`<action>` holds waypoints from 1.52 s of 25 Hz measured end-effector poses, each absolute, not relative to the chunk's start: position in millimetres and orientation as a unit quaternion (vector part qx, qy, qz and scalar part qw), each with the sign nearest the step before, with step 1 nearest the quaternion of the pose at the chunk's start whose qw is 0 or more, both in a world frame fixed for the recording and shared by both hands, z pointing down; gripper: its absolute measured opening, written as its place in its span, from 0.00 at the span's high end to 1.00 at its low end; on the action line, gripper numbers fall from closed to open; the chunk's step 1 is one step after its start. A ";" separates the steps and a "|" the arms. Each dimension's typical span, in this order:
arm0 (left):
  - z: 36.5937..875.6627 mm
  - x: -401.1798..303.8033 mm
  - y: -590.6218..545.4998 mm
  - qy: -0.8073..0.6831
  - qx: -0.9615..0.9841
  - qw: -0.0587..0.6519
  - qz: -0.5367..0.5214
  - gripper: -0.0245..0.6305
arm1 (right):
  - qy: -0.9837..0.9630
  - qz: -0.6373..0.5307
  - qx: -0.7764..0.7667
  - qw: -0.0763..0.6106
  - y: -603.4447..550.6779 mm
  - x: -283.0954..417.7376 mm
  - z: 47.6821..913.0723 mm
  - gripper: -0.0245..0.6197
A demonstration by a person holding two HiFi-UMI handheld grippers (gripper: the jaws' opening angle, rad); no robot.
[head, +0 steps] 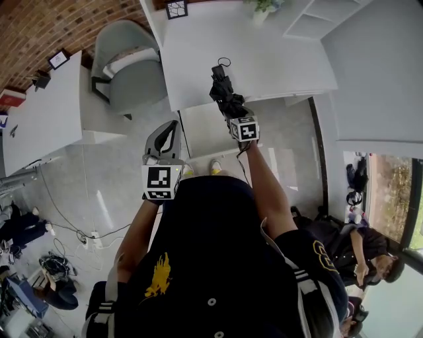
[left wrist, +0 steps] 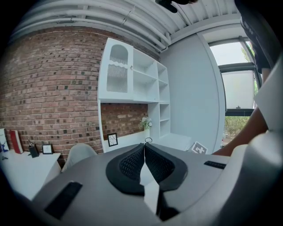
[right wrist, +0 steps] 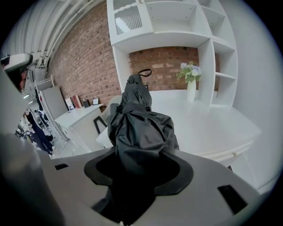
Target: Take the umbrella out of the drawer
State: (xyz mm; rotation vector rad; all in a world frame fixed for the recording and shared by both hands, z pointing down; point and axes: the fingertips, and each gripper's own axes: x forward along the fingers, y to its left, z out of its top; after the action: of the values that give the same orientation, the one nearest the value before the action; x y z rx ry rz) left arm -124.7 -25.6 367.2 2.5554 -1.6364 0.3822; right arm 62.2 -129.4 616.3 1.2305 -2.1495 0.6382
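A folded black umbrella [head: 223,91] sticks out over the white desk [head: 277,59], its wrist loop at the far end. My right gripper [head: 232,111] is shut on the umbrella's near end, just beyond its marker cube. In the right gripper view the umbrella [right wrist: 138,119] fills the gap between the right gripper's [right wrist: 139,165] jaws and points at the shelf wall. Below the desk edge the white drawer [head: 198,135] stands pulled out. My left gripper [head: 170,129] hangs left of the drawer; its pads [left wrist: 132,163] meet with nothing between them.
A grey chair [head: 127,66] stands left of the desk. A vase of flowers [right wrist: 190,84] and a small picture frame [head: 176,8] sit at the desk's back. A second white table [head: 39,112] is at the left, cables [head: 63,231] lie on the floor, and a person [head: 357,254] sits at the lower right.
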 end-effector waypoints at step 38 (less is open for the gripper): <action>356.5 -154.7 -50.9 -0.569 0.814 0.031 0.115 0.93 | -0.890 0.141 0.429 0.068 -162.6 31.5 409.8 0.59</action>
State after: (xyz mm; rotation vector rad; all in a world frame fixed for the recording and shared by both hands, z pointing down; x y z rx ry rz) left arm -154.7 -50.9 356.5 2.5073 -1.7515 0.3545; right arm 31.5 -162.6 409.8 1.2909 -2.6797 0.4260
